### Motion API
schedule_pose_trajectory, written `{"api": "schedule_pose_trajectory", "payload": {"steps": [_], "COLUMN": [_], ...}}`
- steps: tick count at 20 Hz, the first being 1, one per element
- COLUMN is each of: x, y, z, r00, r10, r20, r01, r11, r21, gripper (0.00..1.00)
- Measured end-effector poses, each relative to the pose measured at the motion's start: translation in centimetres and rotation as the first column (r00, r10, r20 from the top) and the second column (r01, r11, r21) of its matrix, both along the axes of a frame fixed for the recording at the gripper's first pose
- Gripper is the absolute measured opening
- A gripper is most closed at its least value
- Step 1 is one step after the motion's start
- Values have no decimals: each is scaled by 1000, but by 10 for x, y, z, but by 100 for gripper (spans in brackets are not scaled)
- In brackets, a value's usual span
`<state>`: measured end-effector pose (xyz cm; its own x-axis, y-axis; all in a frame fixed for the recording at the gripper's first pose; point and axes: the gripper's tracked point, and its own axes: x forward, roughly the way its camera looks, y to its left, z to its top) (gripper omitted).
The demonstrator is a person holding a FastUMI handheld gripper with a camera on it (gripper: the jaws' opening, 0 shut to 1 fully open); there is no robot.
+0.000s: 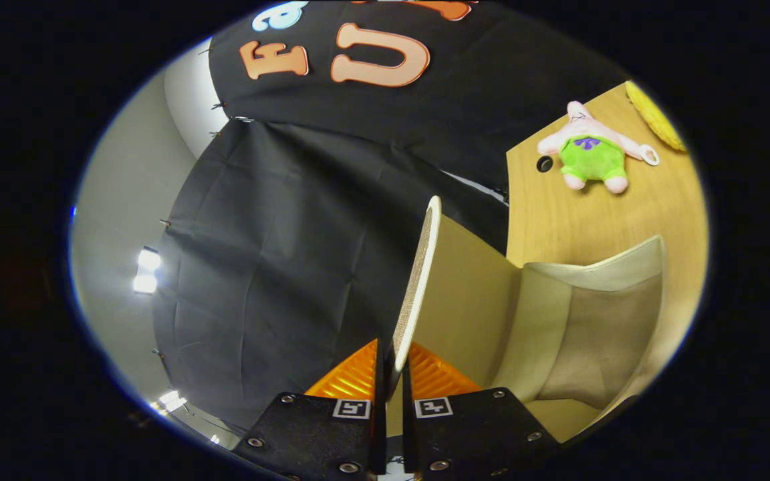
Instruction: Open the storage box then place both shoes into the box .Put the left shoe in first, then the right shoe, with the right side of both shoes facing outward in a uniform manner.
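Tongs (392,371) clenched on the lower edge of the box lid (418,280), lid seen edge-on, its face hard to make out. Right of it the box (579,334) stands open on the counter (559,207); interior partly cut off. Beyond, a plush toy (592,157).

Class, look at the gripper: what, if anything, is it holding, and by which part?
The gripper is shut on the storage box lid, pinching its thin free edge between both fingers, with the lid lifted above the open storage box.
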<state>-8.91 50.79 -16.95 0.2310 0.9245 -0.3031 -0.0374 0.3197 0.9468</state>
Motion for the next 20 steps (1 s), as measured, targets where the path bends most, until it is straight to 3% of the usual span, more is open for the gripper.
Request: {"api": "schedule_pose_trajectory", "payload": {"steps": [2,5,6,10,12,14,16,18,20], "x": [-5,-11,-8,11,22,30,35,25,11], "y": [26,44,44,-15,-63,-118,-178,-238,-291], "z": [3,3,1,-19,-43,-74,-108,-144,-175], "r00": [999,995,994,979,963,947,942,948,956], "r10": [23,59,51,-39,-85,-108,-109,-117,-148], "r20": [22,77,97,199,255,302,318,296,252], "r01": [-23,-55,-45,78,163,237,282,295,289], "r11": [1000,997,997,978,939,869,771,674,611], "r21": [-16,-52,-65,-192,-304,-433,-570,-677,-737], "gripper": [20,88,96,97,97,97,97,97,97]}}
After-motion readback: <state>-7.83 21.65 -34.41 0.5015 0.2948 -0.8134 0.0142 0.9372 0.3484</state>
